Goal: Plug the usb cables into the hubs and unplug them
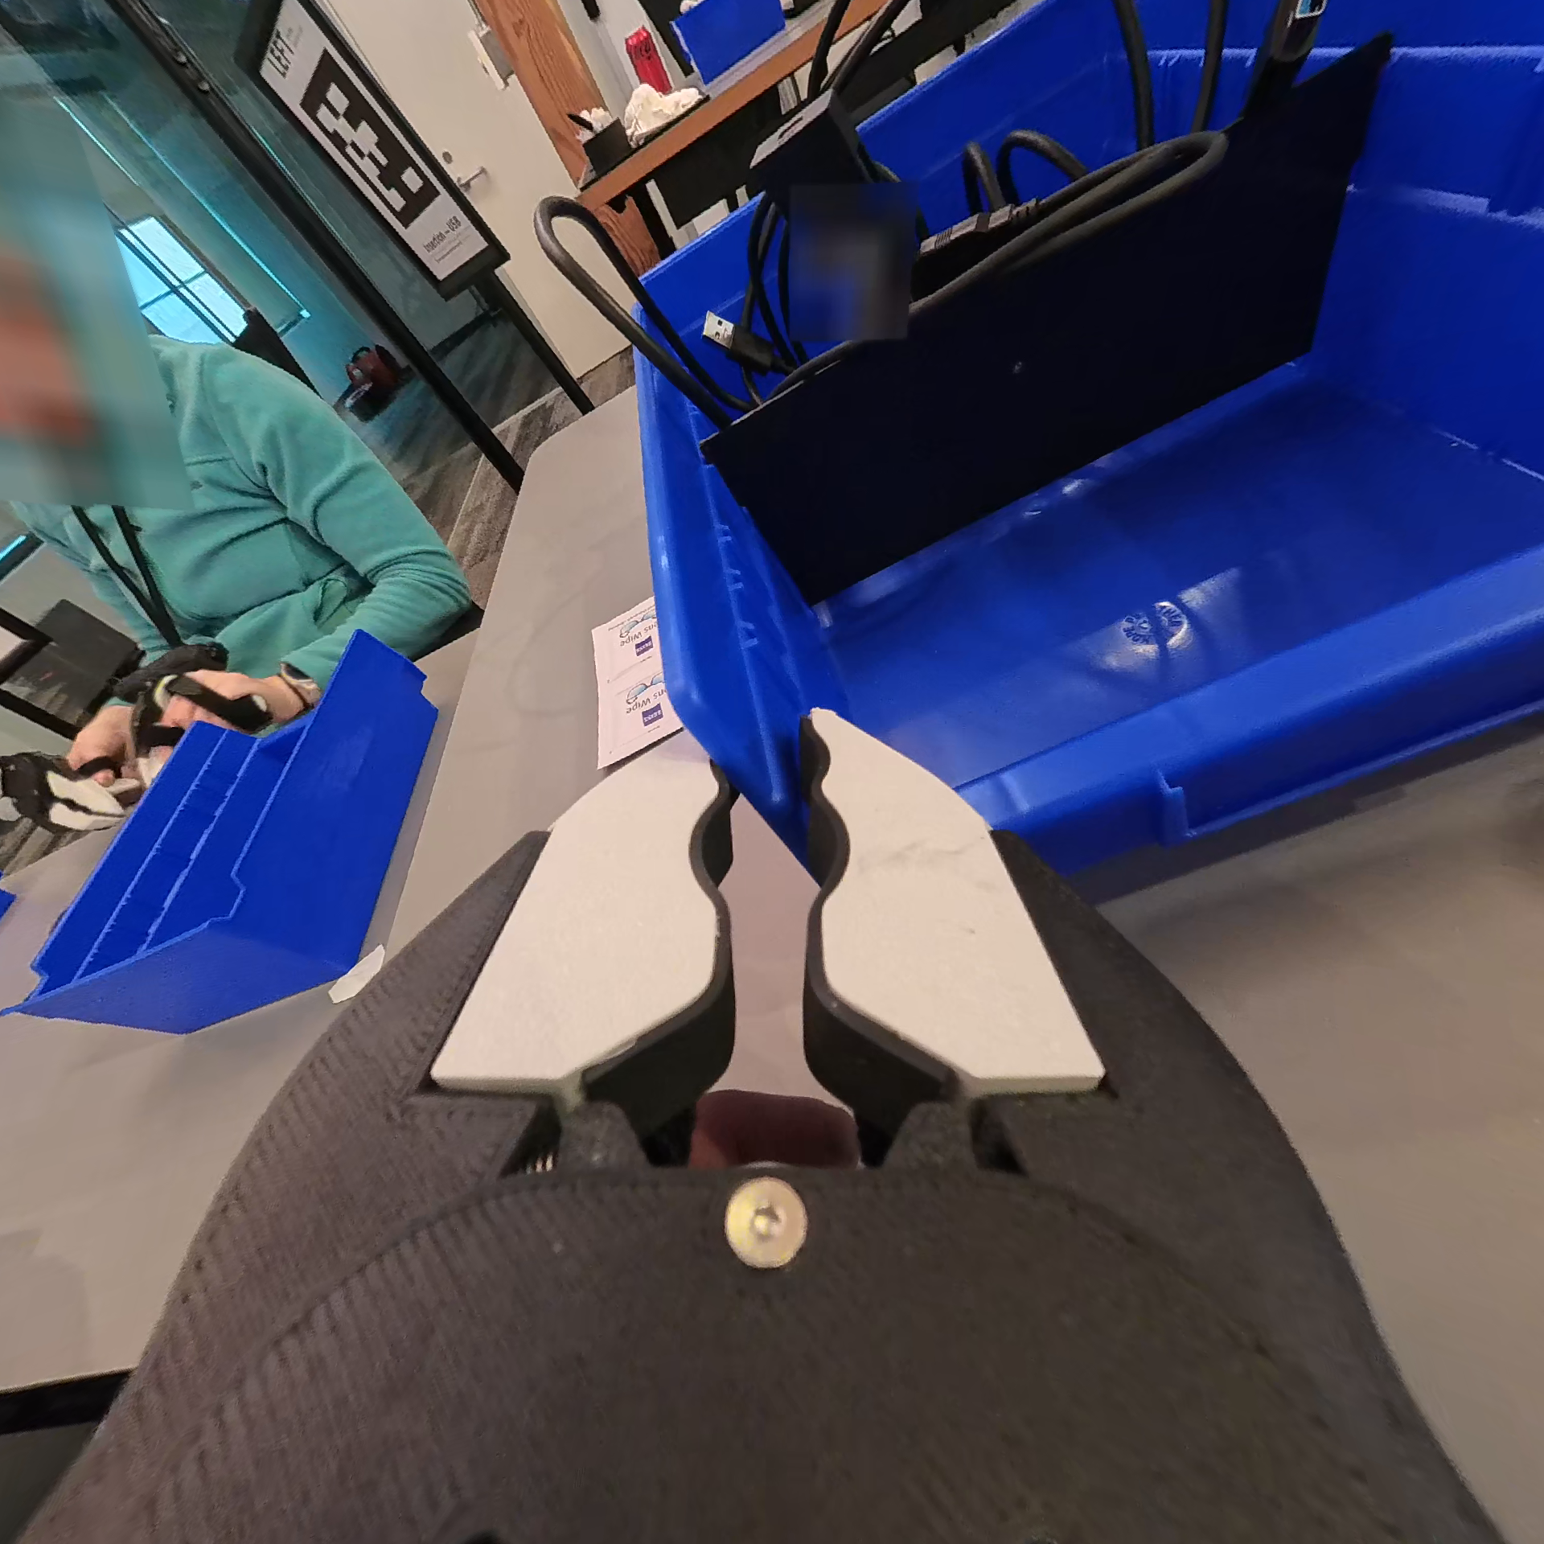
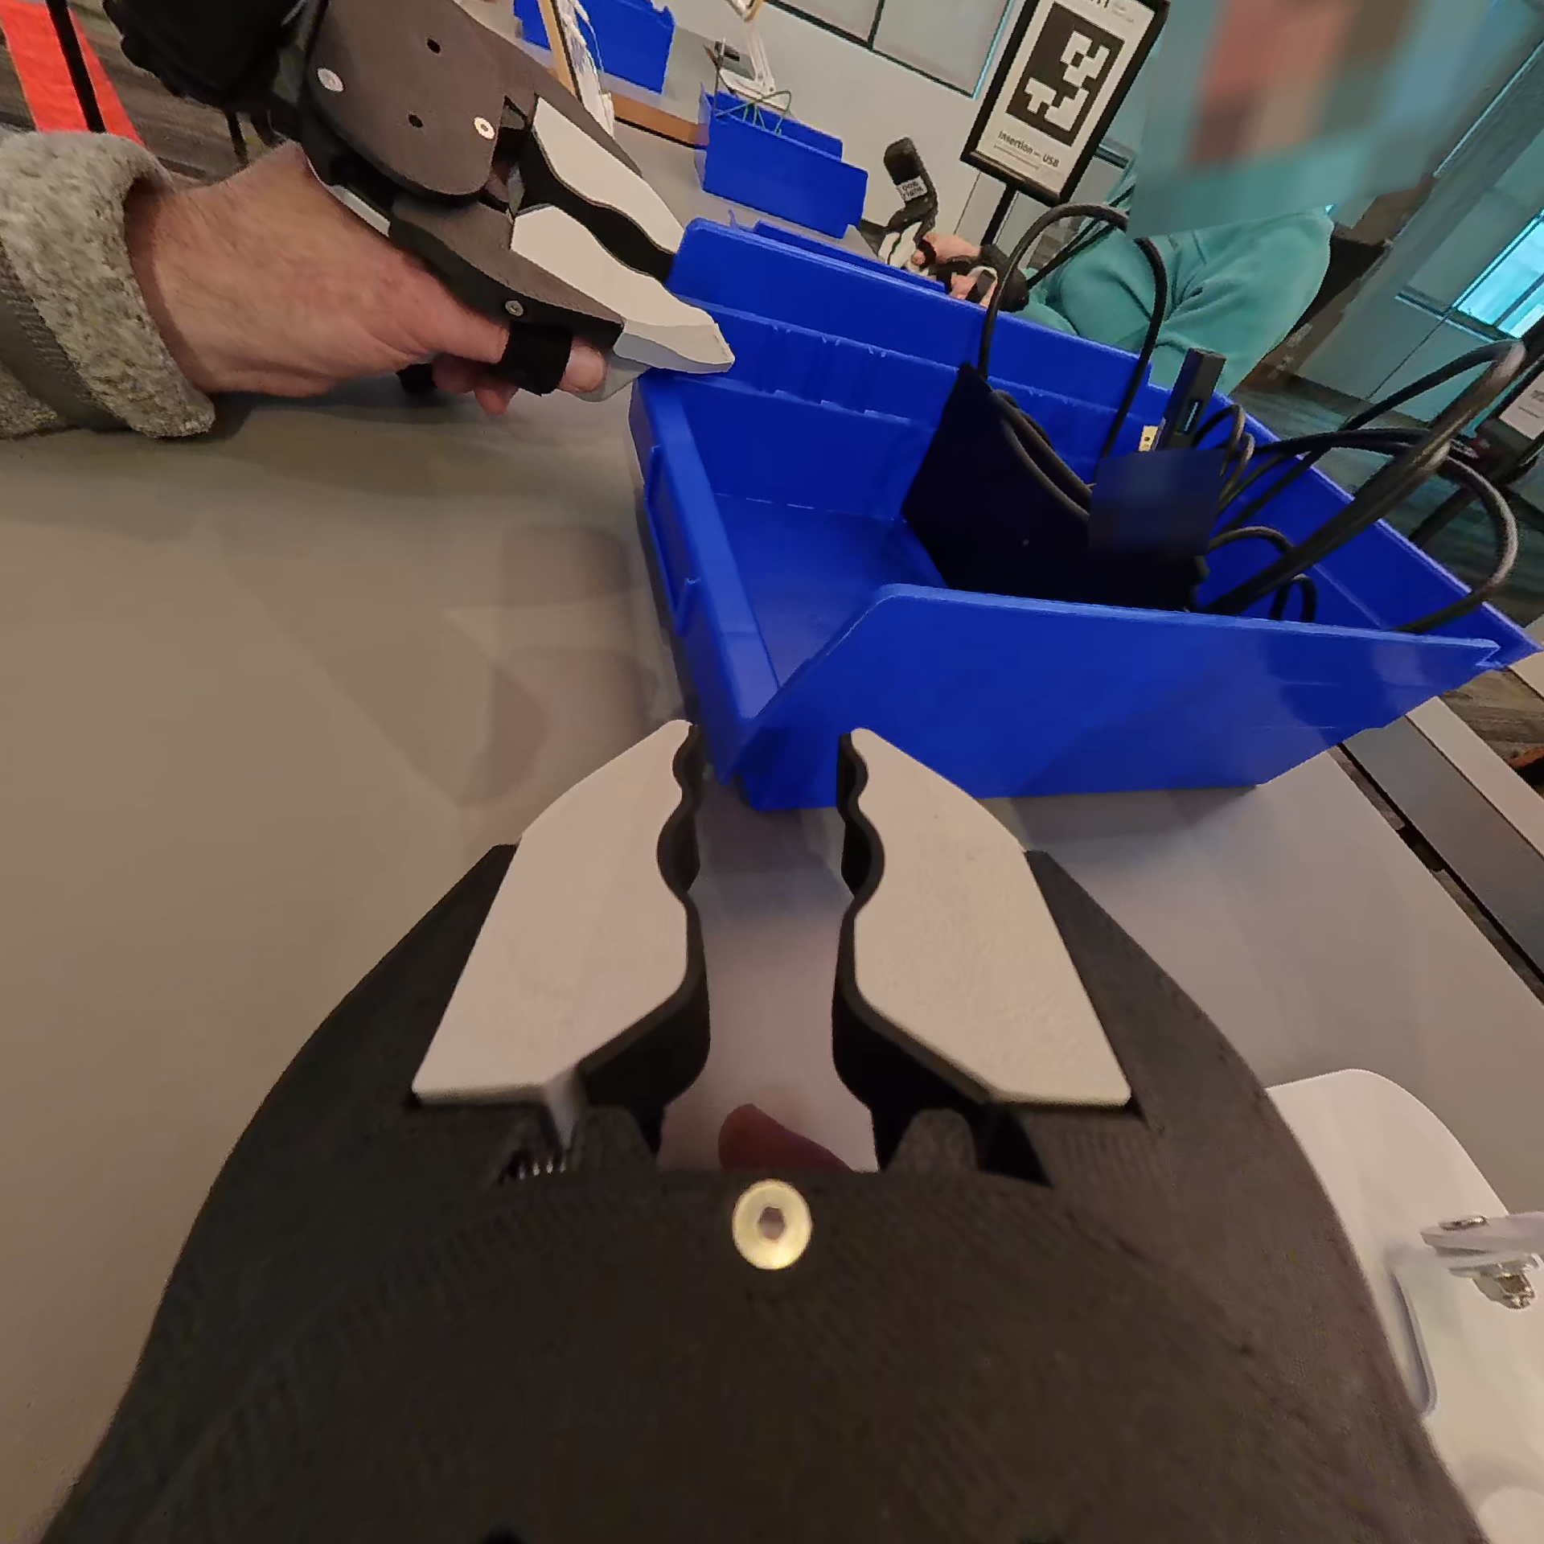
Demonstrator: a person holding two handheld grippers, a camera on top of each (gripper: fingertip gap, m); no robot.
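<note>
A large blue bin (image 1: pixel 1086 802) stands on the grey table. Behind its black divider (image 1: pixel 1003 434) lie several black USB cables (image 1: pixel 585 276), one with a bare silver plug (image 1: pixel 718 330). My left gripper (image 1: pixel 764 744) straddles the bin's side wall at a front corner, with its pads closed on that wall. The right wrist view shows it (image 2: pixel 702 313) clamped on the bin's (image 2: pixel 1086 710) far corner rim, held by a hand. My right gripper (image 2: pixel 767 735) is open and holds nothing. The bin's near corner lies just ahead of its fingertips. The cables (image 2: pixel 1487 518) and a black hub (image 2: pixel 1191 393) stick up behind the divider (image 2: pixel 977 485).
A smaller blue bin (image 1: pixel 234 852) lies at the left. Two white wipe packets (image 1: pixel 635 677) lie beside the big bin. A person in a teal top (image 1: pixel 276 518) sits across the table holding other grippers. A white object (image 2: pixel 1378 1253) is at my lower right, near the table edge (image 2: pixel 1437 802).
</note>
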